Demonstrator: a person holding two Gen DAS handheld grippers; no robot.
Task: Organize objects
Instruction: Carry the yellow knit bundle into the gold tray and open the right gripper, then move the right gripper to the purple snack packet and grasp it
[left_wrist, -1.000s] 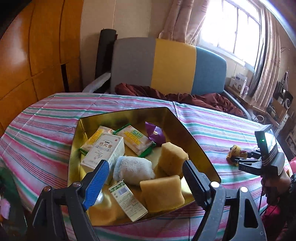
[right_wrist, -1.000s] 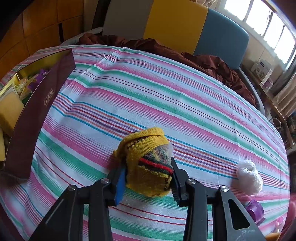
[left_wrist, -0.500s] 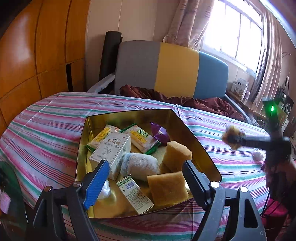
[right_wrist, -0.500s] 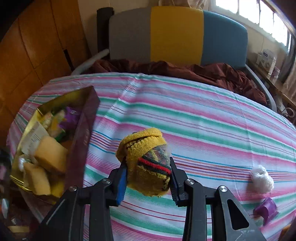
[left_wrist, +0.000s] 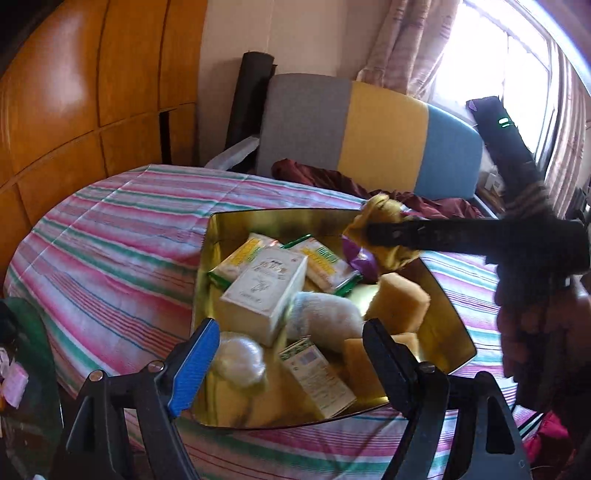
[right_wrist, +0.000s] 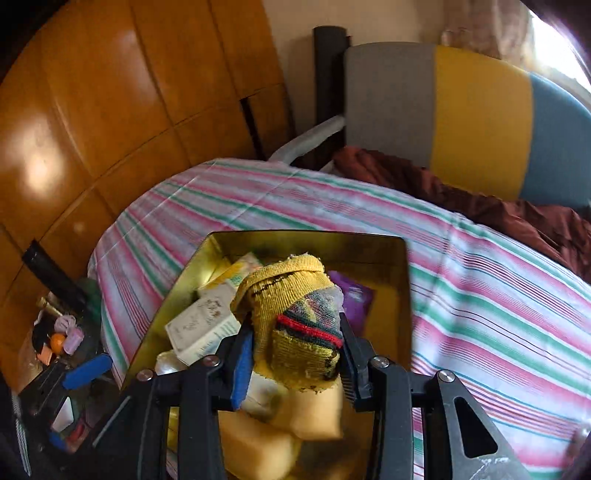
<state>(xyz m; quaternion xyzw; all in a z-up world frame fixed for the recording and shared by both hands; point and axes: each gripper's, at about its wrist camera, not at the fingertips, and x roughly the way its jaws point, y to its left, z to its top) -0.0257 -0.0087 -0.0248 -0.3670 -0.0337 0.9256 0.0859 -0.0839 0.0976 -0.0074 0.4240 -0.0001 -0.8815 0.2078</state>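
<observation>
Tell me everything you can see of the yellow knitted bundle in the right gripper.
The yellow knitted bundle is a rolled, sock-like wad of coarse mustard knit, with red, dark and multicoloured stripes across its lower part and frayed edges. The right gripper clamps it from both sides, hanging above the gold tin, over the boxes and sponges inside. It touches nothing but the pads.
</observation>
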